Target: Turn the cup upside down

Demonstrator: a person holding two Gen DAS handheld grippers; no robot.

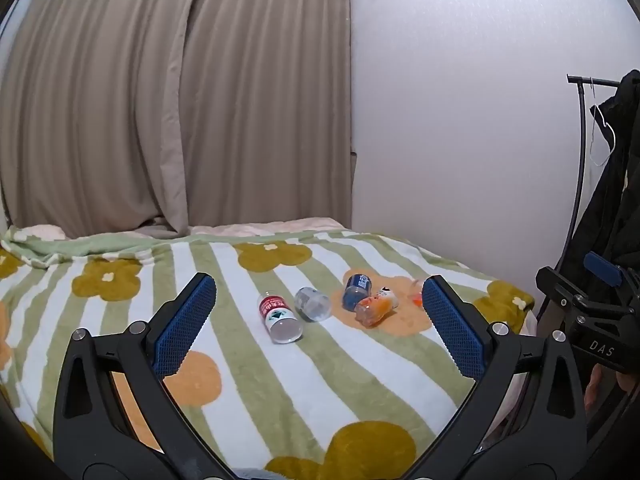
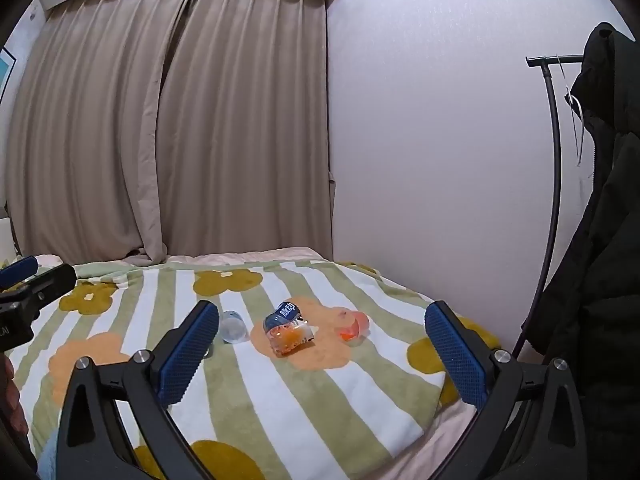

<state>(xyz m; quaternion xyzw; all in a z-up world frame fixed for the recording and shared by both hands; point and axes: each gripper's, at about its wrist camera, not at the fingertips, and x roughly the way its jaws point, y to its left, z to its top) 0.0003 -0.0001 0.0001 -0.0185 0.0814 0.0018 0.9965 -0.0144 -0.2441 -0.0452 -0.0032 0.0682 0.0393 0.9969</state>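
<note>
My left claw (image 1: 316,320) stands wide open and holds nothing, its blue pads (image 1: 182,330) spread apart above the striped flower blanket (image 1: 240,380). My right claw (image 2: 322,344) is the same: jaws fully apart, empty, hovering over the near edge of the bed.

Ahead of the left claw, between its fingers, lies a small group of cups, all on their sides. Nearest is the red-labelled cup (image 1: 279,318), its mouth turned toward me. Just beyond and to the right of it lies the clear cup (image 1: 313,304). Further right sits the blue cup (image 1: 357,287), touching the orange-printed cup (image 1: 376,306) in front of it. An orange-tinted cup (image 1: 416,298) is half hidden behind my right-hand pad.

From the right claw, the clear cup (image 2: 234,327) lies just past my left finger, the blue cup (image 2: 282,314) and orange-printed cup (image 2: 292,338) lie together ahead in the middle, and the orange-tinted cup (image 2: 354,324) a little to their right. The red-labelled one I cannot make out here.

I judge the task barely begun: I am at the approach, no cup chosen or touched. Next I must bring one claw down and forward over a single cup, close across its wall, not its soft rim, lift it, turn the mouth downward and set it on the blanket. The plush surface may let it topple.
</note>
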